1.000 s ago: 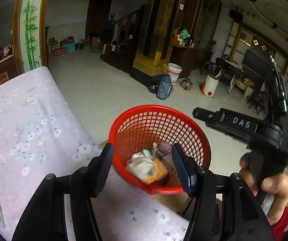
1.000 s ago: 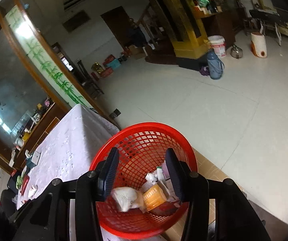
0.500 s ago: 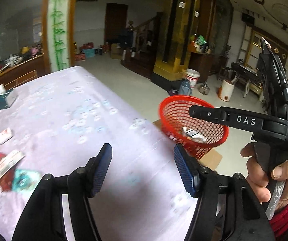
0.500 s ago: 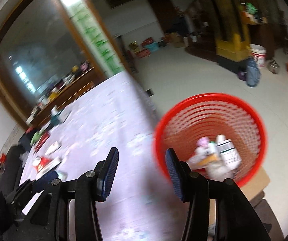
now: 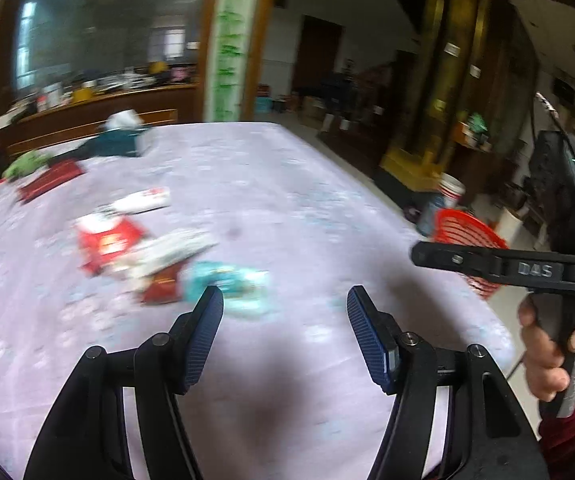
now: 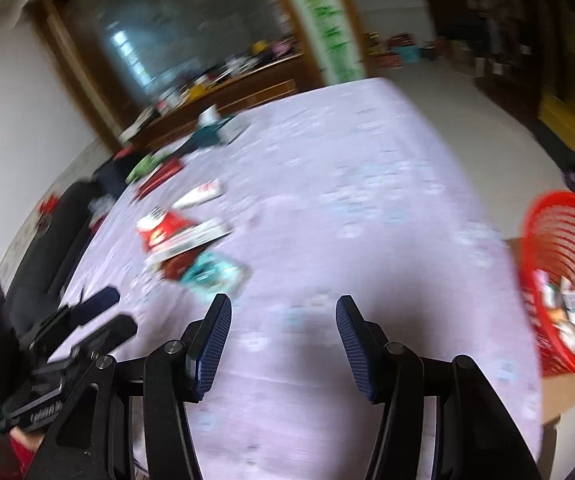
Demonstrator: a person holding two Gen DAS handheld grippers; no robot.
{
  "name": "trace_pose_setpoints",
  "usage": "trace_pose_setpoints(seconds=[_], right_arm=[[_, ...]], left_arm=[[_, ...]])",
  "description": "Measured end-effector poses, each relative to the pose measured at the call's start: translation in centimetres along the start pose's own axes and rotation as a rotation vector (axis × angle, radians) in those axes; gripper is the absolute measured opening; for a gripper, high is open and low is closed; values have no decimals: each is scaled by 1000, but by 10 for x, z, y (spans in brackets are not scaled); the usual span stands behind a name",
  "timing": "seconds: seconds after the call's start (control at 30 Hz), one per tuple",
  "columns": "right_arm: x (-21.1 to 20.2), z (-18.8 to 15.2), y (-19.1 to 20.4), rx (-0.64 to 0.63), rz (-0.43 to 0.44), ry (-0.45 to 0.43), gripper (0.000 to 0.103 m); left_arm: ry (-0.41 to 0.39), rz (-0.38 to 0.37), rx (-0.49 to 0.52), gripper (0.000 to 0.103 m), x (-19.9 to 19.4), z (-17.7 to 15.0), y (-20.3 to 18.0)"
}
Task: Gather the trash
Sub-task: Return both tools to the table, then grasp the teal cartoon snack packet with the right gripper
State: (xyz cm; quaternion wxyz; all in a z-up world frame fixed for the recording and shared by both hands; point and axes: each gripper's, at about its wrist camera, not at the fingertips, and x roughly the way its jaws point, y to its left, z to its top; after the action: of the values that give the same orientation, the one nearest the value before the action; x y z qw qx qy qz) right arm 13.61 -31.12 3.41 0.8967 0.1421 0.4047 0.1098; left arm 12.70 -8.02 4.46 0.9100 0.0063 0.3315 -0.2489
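Loose trash lies blurred on the lilac flowered tablecloth (image 5: 287, 184): a teal wrapper (image 5: 227, 280), a red packet (image 5: 107, 240), a flat white and red box (image 5: 175, 248) and a white packet (image 5: 143, 202). My left gripper (image 5: 283, 300) is open and empty, with the teal wrapper just beyond its left fingertip. My right gripper (image 6: 283, 308) is also open and empty, a little nearer than the teal wrapper (image 6: 211, 272) and the red packet (image 6: 163, 228). The red mesh basket (image 6: 563, 272) stands off the table's right edge with several pieces of trash inside.
A teal tissue box (image 5: 121, 140), a dark red flat thing (image 5: 51, 182) and something green (image 5: 27, 162) lie at the table's far left. A hand (image 5: 547, 344) holds the other gripper at the right. A dark chair (image 6: 47, 248) stands left of the table.
Both views have swung left, away from the red basket and over the table toward the scattered trash. Both grippers stay open and empty.
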Motion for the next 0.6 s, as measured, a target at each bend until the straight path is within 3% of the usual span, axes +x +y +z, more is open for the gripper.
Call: trace_pose_setpoints(seconds=[0.17, 0.43, 0.6], right_arm=[[48, 14, 44, -123, 36, 79, 65], [135, 37, 60, -186, 24, 167, 65], [162, 37, 60, -192, 70, 223, 65]], left_arm=[[-16, 112, -81, 64, -18, -10, 58], [34, 148, -169, 64, -15, -23, 103], [63, 148, -183, 64, -2, -23, 108]])
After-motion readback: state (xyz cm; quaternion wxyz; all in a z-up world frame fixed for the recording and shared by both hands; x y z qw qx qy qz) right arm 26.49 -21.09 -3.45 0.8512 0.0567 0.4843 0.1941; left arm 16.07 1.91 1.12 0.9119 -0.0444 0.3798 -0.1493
